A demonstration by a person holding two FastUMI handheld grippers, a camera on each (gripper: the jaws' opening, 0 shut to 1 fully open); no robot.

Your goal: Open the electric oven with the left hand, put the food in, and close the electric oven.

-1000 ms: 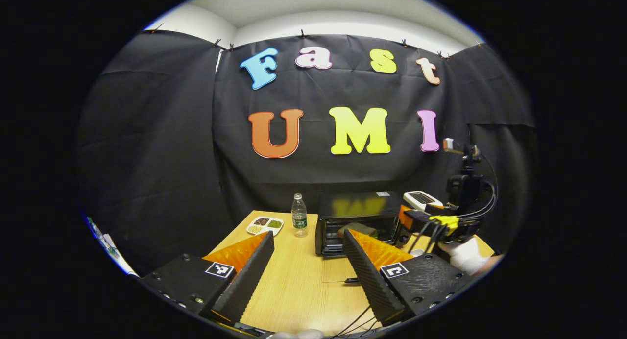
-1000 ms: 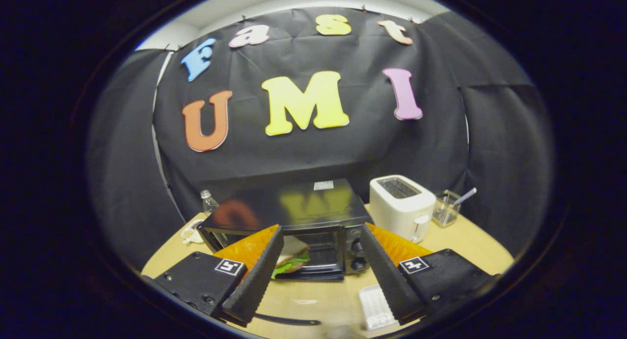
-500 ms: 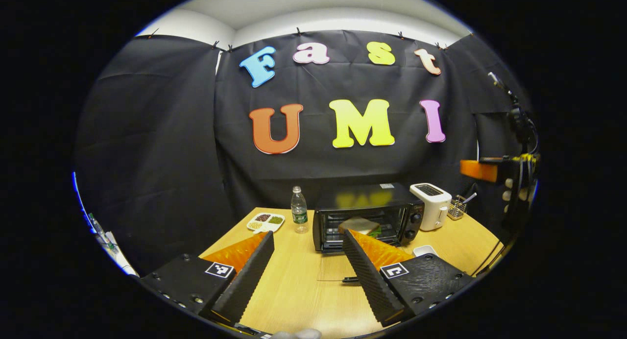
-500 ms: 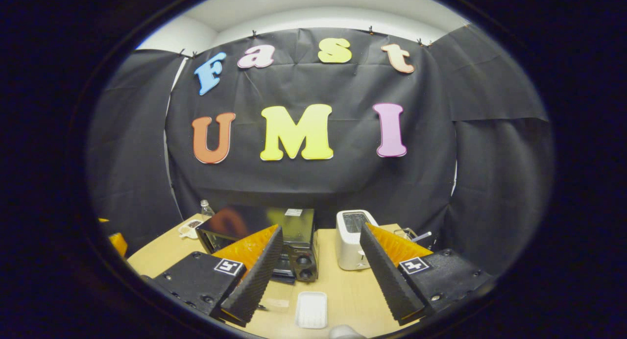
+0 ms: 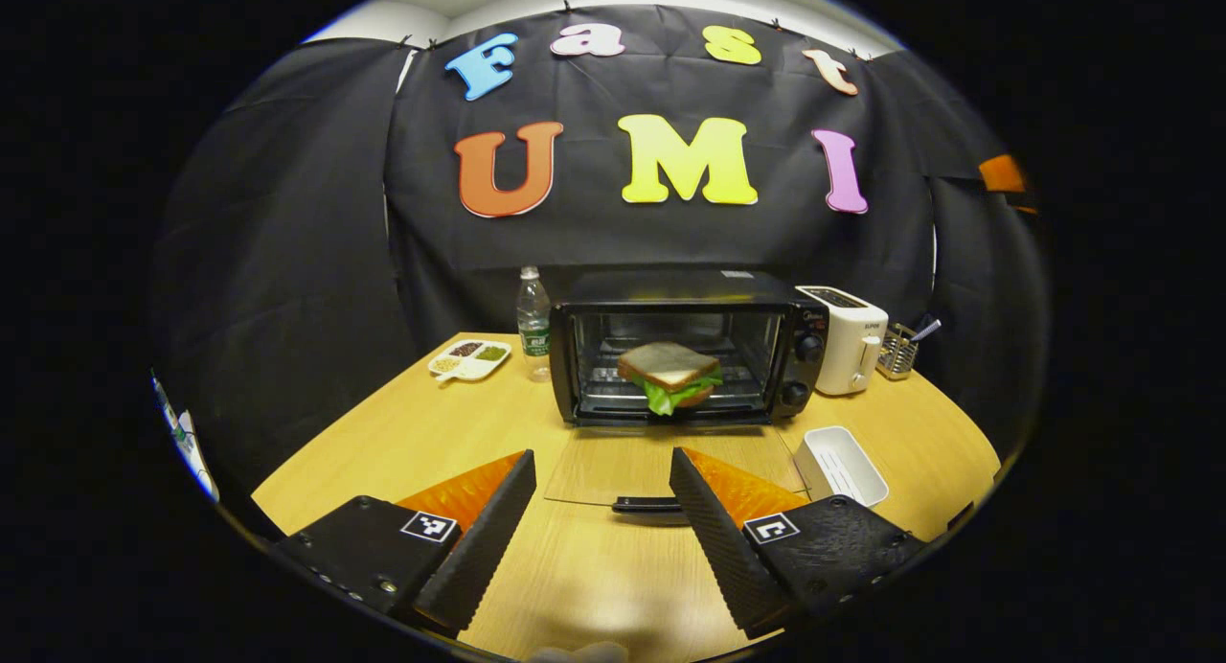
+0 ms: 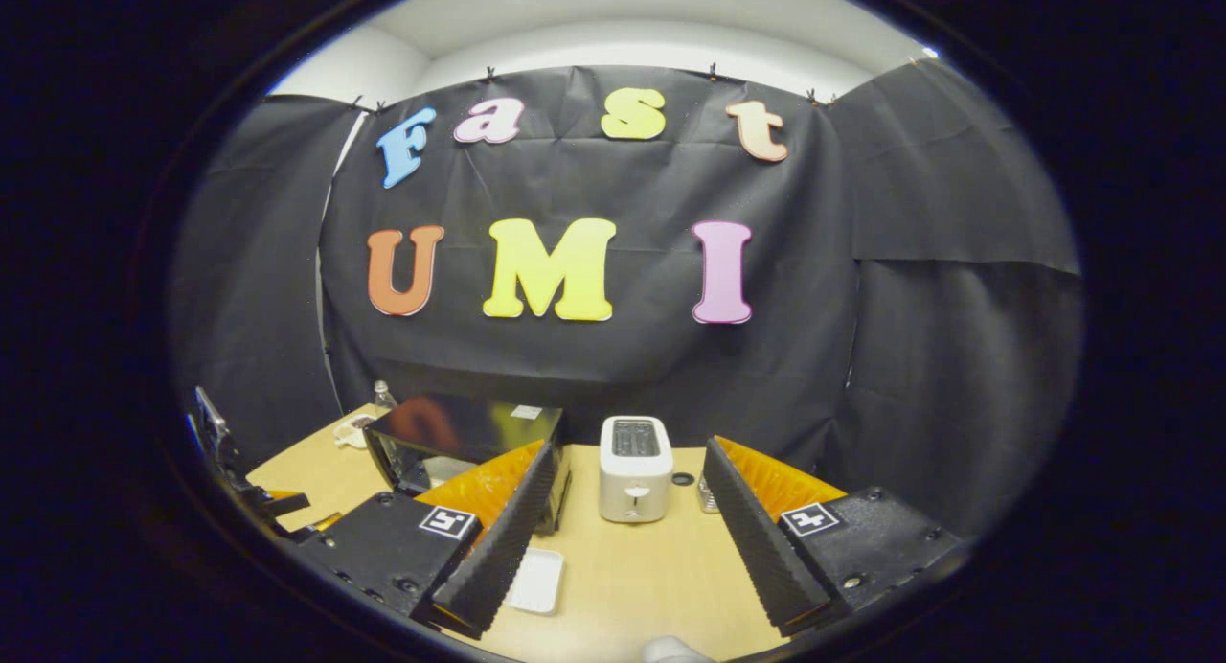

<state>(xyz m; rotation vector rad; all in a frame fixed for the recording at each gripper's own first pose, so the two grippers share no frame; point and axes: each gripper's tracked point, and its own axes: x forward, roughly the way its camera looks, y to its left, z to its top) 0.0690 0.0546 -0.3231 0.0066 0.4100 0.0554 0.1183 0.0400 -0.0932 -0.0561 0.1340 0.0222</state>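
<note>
The left gripper [image 5: 601,471] hung with jaws apart and empty over bare table [image 5: 402,443], just short of the handle edge of the oven door [image 5: 661,467], which lay flat open. The oven [image 5: 685,352] held the sandwich [image 5: 668,376] on its rack. The right gripper [image 6: 627,471] was spread, empty, facing the toaster [image 6: 635,467].

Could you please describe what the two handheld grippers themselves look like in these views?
Each of the tongs, left and right, is built alike: two wedge-shaped fingers with ribbed inner faces, tapering toward their tips. Each finger is mounted on a black textured block with visible screws, and each block carries a small square black-and-white marker. No cables or sleeves are visible on them.
</note>
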